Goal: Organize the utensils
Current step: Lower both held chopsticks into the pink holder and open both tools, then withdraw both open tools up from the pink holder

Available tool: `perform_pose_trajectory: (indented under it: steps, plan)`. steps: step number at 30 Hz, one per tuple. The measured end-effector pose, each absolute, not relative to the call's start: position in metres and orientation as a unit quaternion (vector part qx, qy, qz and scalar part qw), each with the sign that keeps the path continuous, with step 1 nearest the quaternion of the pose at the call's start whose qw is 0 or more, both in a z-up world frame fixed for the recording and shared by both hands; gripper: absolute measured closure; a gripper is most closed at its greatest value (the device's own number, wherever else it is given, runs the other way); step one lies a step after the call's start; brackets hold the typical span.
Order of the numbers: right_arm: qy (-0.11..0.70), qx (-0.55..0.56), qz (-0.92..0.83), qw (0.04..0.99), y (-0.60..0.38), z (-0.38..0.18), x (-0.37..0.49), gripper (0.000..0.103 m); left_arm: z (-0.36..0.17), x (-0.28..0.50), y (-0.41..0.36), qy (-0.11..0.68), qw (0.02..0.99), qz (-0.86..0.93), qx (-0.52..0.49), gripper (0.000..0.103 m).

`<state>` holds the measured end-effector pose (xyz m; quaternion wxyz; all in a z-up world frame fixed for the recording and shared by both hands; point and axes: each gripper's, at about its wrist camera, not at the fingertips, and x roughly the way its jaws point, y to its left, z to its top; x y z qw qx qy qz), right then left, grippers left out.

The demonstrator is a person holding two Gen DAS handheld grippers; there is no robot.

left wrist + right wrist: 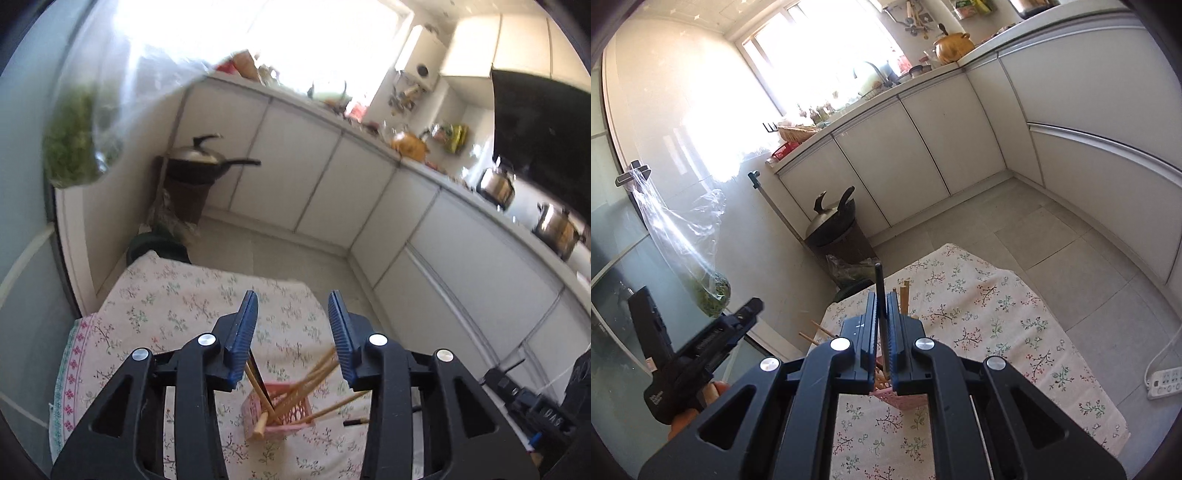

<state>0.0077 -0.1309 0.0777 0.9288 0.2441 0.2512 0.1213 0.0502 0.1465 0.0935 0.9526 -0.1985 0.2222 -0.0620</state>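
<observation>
**Dark chopstick clamped above the pink basket**

The right tool (882,317) is gripping a single dark chopstick (880,291) between its ribbed blue pads, which are pressing together on it. The stick is standing nearly upright, its blunt top poking out above the fingertips and its lower part running down behind the pads toward the pink basket (905,400), whose latticed rim is peeking out just below the tool.

The left tool (291,317) is hanging over the same spot with its blue pads spread well apart and nothing between them. Below it, the pink basket (291,410) is sitting on the table (155,306), which is wearing a cream cloth printed with small floral sprigs. The basket is a small square plastic crate with openwork sides. Several pale wooden chopsticks (314,376) are leaning out of it at slanted angles, fanning toward the right, with one darker stick among them. One light wooden stick is sticking out low over the basket's near left corner, and another long one is jutting sideways to the right just above the cloth.

In the right wrist view, a couple of wooden tips are showing to the left of the tool.
</observation>
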Motion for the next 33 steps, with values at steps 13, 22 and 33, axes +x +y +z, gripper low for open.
perform_pose_trajectory:
  steps: [13,22,33]
  plan:
    - [0.258,0.213,0.118,0.935,-0.098,0.089,0.038,0.098,0.116,0.030,0.168,0.193,0.963,-0.020,-0.187,0.037]
    - [0.280,0.178,0.111,0.937,-0.065,0.065,0.079,0.086,0.109,0.034,0.154,0.203,0.967,-0.010,-0.151,0.026]
    - [0.209,0.097,0.048,0.972,-0.067,0.086,0.013,0.068,0.114,0.005,0.102,0.165,0.983,0.058,-0.050,0.007]
